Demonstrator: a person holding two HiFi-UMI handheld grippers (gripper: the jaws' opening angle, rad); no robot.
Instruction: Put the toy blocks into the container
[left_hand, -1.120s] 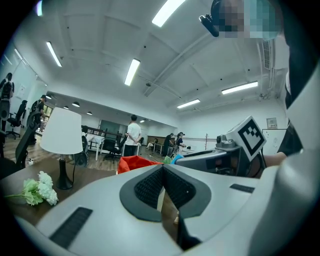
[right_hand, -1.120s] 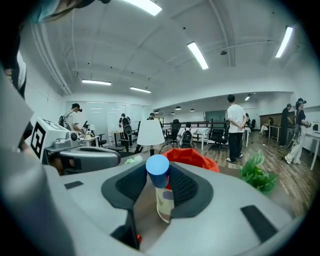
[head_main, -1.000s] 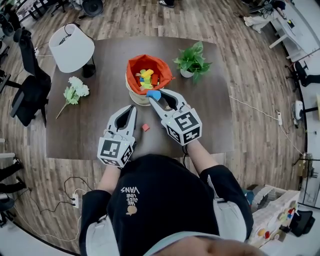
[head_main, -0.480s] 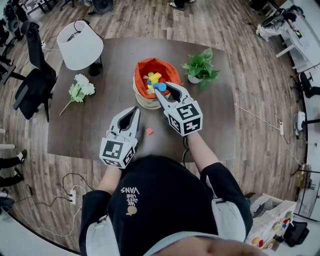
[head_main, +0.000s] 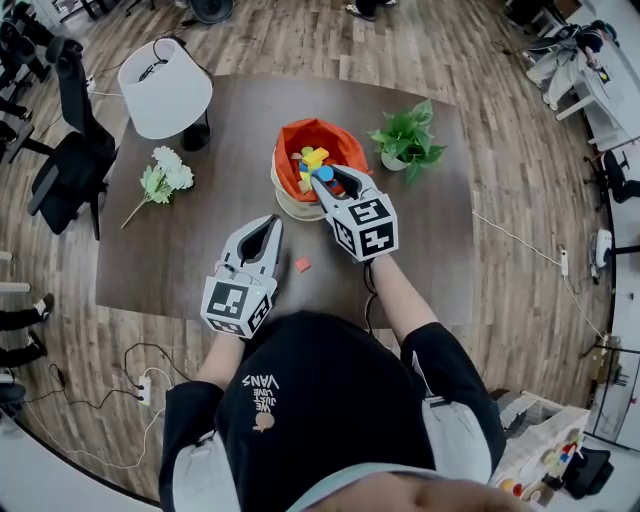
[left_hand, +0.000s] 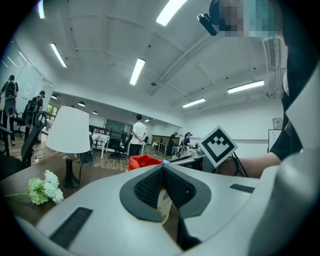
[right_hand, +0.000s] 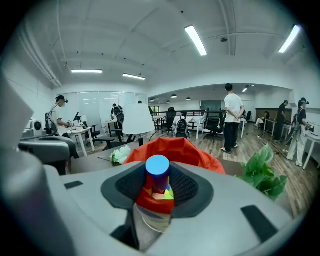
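Blue block (right_hand: 158, 169) was clamped in right gripper (head_main: 322, 179) over orange container (head_main: 298, 136), left gripper (head_main: 269, 221) jaws sat closed, empty

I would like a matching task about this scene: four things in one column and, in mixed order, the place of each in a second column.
1 blue block
2 red block
3 lamp
4 plant

A right of the container
B held by the right gripper
C far left corner of the table
D lying on the table, on the container's near side

Pairs: 1-B, 2-D, 3-C, 4-A
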